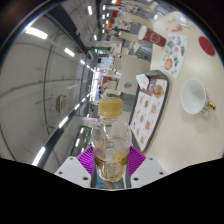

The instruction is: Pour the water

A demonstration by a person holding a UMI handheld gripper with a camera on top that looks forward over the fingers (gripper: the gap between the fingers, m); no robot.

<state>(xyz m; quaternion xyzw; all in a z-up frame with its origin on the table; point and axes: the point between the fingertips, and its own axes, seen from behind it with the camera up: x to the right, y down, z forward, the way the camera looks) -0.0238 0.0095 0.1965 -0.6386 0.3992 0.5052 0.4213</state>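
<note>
A clear plastic bottle with a yellowish cap end and pale liquid inside sits between my fingers, and my gripper is shut on it, the purple pads pressing both sides. The whole view is rolled sideways, so the bottle is tilted. Beyond it, on the white table, a white cup stands to the right of the bottle's top. The bottle's lower part is hidden behind my fingers.
A patterned card or placemat lies on the table just past the bottle. A round patterned plate and further items lie farther off. Ceiling lights and a long room fill the left side.
</note>
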